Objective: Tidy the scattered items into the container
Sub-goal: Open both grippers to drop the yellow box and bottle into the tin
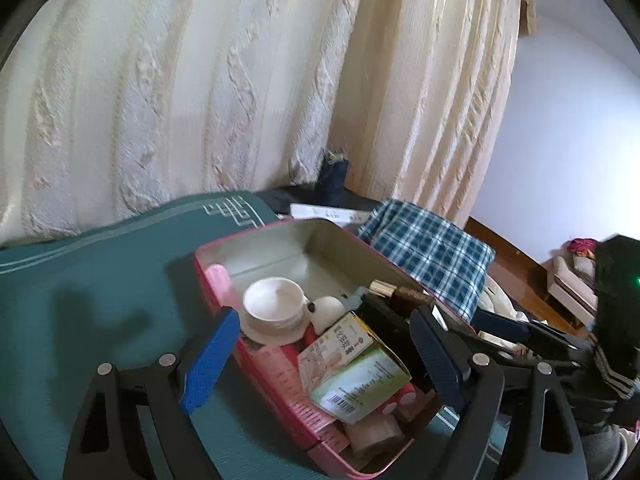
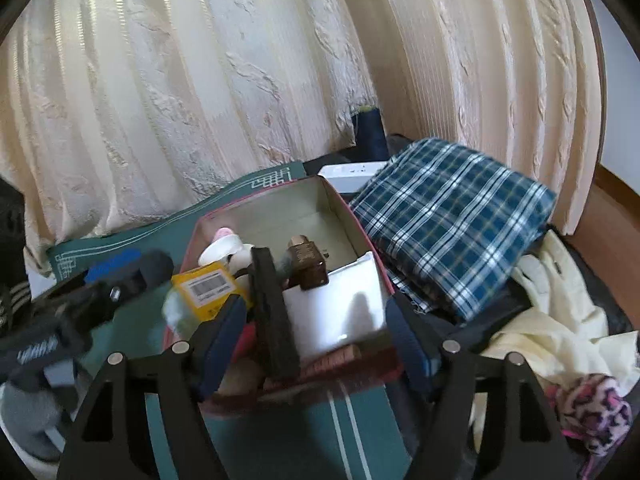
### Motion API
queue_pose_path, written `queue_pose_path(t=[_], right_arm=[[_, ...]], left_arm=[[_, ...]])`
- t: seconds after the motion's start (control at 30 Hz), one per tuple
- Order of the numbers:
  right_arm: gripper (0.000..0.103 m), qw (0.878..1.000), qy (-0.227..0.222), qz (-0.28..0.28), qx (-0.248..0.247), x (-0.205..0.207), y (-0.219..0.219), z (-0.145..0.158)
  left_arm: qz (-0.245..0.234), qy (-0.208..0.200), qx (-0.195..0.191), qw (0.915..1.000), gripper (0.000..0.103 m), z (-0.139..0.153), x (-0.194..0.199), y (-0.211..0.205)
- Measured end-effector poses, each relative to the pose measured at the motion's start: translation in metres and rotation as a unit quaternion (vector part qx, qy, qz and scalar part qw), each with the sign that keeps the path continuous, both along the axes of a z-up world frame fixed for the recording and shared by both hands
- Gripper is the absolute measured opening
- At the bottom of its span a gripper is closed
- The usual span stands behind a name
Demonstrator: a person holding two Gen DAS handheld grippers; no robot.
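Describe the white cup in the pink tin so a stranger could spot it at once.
Find the pink rectangular tin on the green mat. Against its left wall, an upside-down round white plastic cup rests beside a small white figure and behind a green-and-yellow cardboard box. It is the only round, stepped, plain white piece there.

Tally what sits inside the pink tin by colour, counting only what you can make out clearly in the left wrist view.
Inside the pink rectangular tin:
White: 2, the white ceramic cup on its saucer and the small white round figure
Green and yellow: 1, the printed cardboard carton
Beige: 1, the beige tape roll
Total: 4; more items are too hidden to sort.
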State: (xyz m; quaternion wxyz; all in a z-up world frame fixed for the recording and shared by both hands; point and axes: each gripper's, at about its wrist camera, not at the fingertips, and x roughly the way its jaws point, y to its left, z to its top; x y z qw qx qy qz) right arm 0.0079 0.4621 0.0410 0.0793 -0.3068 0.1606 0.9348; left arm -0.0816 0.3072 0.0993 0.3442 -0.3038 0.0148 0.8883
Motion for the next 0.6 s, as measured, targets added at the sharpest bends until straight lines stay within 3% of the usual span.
queue_pose_path(t=[0.07,0.23,0.4,0.47,0.6], right_arm=[[0.079,1.000,-0.002,0.011,0.008,0.010,-0.005,0.004],[0.080,0.999,-0.019,0.040,0.013,0.025,-0.020,0.005],[0.080,0.997,-0.030,0.061,0.019,0.043,-0.038,0.005],[0.080,0.997,-0.035,0.061,0.025,0.050,-0.043,0.005],[0.080,0.998,-0.035,0.049,0.027,0.065,-0.044,0.007]], left_arm=[[0.022,0.015,-0.008,0.9996,0.103,0.005,0.006,-0.006],[0.079,0.072,-0.020,0.9940,0.103,0.022,0.036,-0.026],[0.166,0.104,-0.061,0.9787,0.103,0.023,0.069,-0.040],[0.154,0.093,-0.069,0.9812,0.103,0.019,0.081,-0.040],[0.129,0.032,-0.053,0.9897,0.103,0.011,0.088,-0.043]])
